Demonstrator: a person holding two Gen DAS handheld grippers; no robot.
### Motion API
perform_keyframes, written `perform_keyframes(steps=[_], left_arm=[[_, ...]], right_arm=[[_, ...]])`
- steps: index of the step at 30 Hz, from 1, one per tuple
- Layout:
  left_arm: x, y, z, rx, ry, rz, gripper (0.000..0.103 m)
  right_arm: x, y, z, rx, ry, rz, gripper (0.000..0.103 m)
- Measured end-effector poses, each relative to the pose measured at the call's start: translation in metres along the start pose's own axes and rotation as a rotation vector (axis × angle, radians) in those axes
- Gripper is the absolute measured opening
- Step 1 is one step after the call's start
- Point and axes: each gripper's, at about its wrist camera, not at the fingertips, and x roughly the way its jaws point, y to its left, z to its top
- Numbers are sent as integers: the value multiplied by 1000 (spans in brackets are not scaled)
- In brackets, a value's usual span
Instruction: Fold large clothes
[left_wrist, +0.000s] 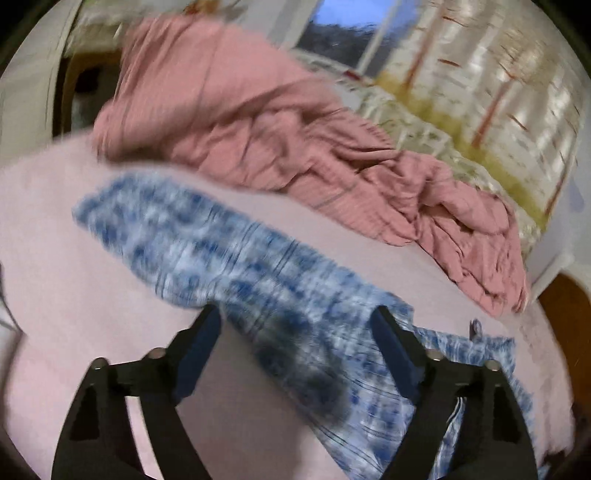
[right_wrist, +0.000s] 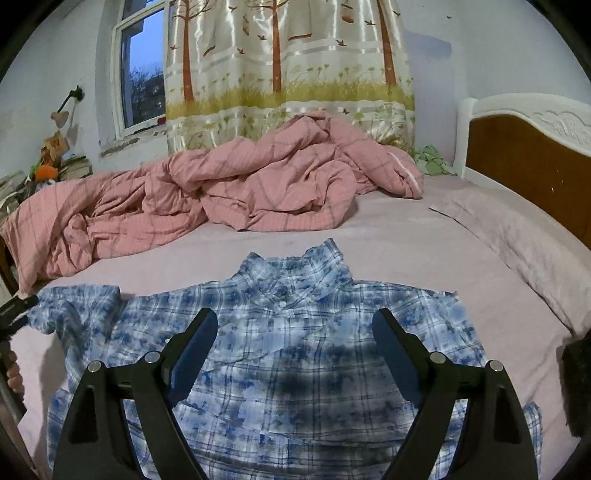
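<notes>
Directly ahead of our right gripper (right_wrist: 295, 354), the blue-and-white plaid shirt (right_wrist: 280, 343) lies flat and face up on the pale pink sheet (right_wrist: 388, 254) of the bed, its collar pointing away from us toward the rumpled pink duvet (right_wrist: 229, 192) and its hem running back under the tool, so its long axis follows the line the fingers point along. Its sleeves spread out to either side of the fingers, the one on our left ending near the picture's left edge. We see the shirt's button placket between the two fingers, a button just beyond the tips, and blotchy darker blue patches over a fine check; the cloth looks smooth with few wrinkles. Our right gripper stands wide open above the chest of the shirt, nothing pinched between its pads. Through the left wrist camera the picture is badly smeared, yet the left gripper (left_wrist: 295, 332) also shows its jaws spread apart, and a sleeve or side of the shirt passes across and beyond its tips, slanting away to the upper left; whether the pads touch the cloth we cannot quite tell. Beyond that sleeve lies bare sheet, then the duvet, with the tree-patterned curtain (right_wrist: 288, 74) behind.
</notes>
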Motion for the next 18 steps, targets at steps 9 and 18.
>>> perform_keyframes(steps=[9, 18], left_arm=[[45, 23, -10, -89, 63, 21, 68], [59, 24, -17, -94, 77, 51, 3]], right_arm=[[5, 3, 0, -27, 18, -11, 87], [18, -3, -2, -19, 48, -32, 87]])
